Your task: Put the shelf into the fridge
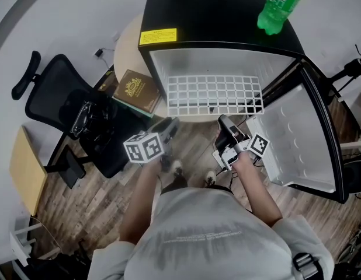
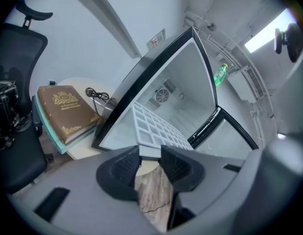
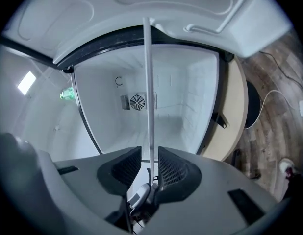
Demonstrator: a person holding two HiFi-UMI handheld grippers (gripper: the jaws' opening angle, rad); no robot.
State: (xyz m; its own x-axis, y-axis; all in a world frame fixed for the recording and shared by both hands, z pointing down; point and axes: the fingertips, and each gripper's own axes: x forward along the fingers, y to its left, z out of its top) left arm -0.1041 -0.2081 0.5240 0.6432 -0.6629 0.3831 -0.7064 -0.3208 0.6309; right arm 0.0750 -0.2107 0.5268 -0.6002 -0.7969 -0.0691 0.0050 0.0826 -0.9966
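A white wire shelf (image 1: 215,95) lies level in the open black fridge (image 1: 215,10), its front part sticking out. My left gripper (image 1: 169,125) is just short of the shelf's front left edge. In the left gripper view the shelf (image 2: 156,131) ends at the tips of the left gripper (image 2: 150,155), whose pads stand apart, touching nothing. My right gripper (image 1: 224,123) is rolled on its side at the front right edge. In the right gripper view the shelf (image 3: 148,82) shows edge-on as a thin white line between the right gripper's (image 3: 149,155) pads, a small gap on each side.
The fridge door (image 1: 297,139) hangs open to the right. A green bottle (image 1: 280,2) stands on top of the fridge. At the left are a brown book (image 1: 136,90) on a round table (image 1: 127,45) and a black office chair (image 1: 58,104). Wooden floor lies underneath.
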